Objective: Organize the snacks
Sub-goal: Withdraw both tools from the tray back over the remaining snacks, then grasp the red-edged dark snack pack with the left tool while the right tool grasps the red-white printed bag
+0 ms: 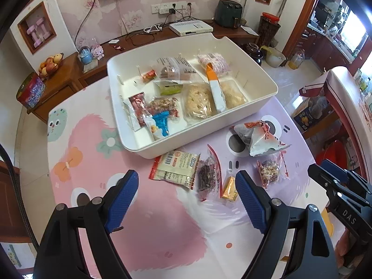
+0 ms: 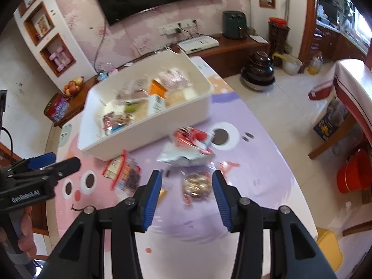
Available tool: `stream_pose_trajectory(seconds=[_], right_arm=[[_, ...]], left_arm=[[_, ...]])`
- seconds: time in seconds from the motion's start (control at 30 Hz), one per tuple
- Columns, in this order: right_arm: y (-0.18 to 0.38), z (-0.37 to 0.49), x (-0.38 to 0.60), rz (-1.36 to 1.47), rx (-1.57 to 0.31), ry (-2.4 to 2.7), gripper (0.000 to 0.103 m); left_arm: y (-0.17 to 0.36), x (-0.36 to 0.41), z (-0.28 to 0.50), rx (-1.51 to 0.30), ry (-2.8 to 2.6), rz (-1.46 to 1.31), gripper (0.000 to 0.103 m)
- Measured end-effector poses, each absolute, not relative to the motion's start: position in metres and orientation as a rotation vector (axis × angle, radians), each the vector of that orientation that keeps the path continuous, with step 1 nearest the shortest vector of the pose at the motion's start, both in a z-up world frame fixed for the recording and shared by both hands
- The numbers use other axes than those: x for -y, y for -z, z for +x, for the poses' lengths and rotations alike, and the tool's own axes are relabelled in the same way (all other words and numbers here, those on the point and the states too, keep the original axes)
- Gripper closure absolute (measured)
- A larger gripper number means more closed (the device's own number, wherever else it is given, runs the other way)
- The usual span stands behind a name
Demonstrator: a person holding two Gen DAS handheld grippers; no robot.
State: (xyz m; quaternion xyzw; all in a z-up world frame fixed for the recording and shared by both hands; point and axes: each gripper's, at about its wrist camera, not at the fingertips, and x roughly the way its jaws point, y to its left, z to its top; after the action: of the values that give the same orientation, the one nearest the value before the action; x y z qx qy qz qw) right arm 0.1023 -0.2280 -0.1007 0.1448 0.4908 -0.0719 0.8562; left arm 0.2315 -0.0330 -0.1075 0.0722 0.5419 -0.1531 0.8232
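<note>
Hovering over the table [image 1: 76,162], the left gripper [image 1: 186,186] stands wide apart, empty, above loose snack packets [image 1: 175,169]. Only the blurred right view shows the right gripper [image 2: 187,186] half-apart around a nut packet [image 2: 197,184], contact unclear. White bin [image 1: 130,74] sits far.

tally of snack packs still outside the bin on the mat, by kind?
Flat white-and-red pack: 1
Clear packs with red edges: 2, one with dark filling, one with a nut mix
Small gold pack: 1
Crumpled red-and-white bag: 1
Total: 5
</note>
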Motion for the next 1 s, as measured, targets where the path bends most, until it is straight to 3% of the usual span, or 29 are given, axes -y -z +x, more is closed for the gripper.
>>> stream_pose_trajectory(seconds=[0.47,1.0], right_arm=[[0.142,0.113,0.278,0.481,-1.071,0.127,0.057],[0.179,0.219,0.246,0.403,-1.222,0.058,0.054]], left_arm=[[0.176,0.072,0.236,-1.243,0.352,0.202,0.019],[0.217,0.074,0.245,-1.311,0.330,0.166,0.054]])
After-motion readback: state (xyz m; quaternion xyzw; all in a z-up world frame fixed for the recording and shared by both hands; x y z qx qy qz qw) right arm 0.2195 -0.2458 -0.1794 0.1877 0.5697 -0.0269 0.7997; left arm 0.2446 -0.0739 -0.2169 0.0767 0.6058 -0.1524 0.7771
